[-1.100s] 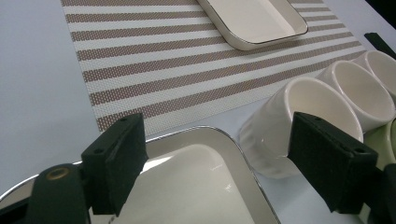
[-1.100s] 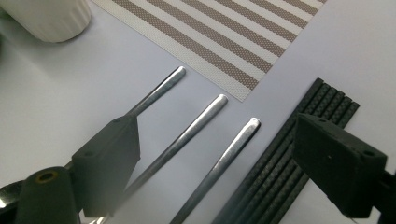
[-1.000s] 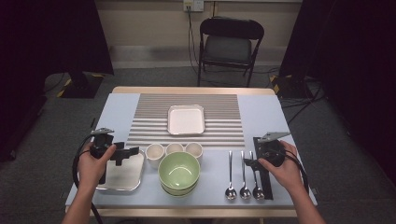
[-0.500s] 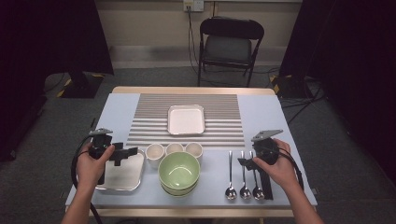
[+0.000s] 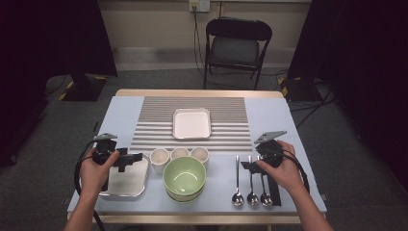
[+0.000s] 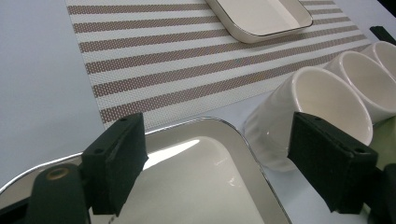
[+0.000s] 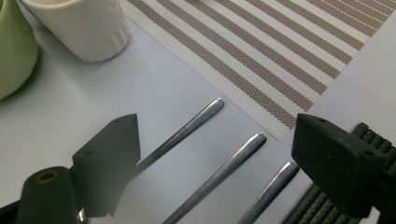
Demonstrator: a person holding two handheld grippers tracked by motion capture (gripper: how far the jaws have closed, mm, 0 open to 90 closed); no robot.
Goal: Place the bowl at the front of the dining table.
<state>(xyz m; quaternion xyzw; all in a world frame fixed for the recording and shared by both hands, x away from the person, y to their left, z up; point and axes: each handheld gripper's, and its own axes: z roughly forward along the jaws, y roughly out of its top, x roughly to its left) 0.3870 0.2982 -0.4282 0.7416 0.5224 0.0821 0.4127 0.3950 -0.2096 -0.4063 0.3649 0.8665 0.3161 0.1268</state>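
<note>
Pale blue tabletop (image 5: 120,108) fills the high view; at lower right the right gripper (image 5: 250,166) has slid leftward over three steel spoons (image 5: 251,185), jaws spread, probably lining up a pick. Left gripper (image 5: 136,157) hovers released above the metal tray (image 5: 126,182).

Right gripper view: slim spoon handles (image 7: 229,170) lie parallel between the jaws.

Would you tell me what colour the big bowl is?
The big bowl is pale green, clearest in the high view.
</note>
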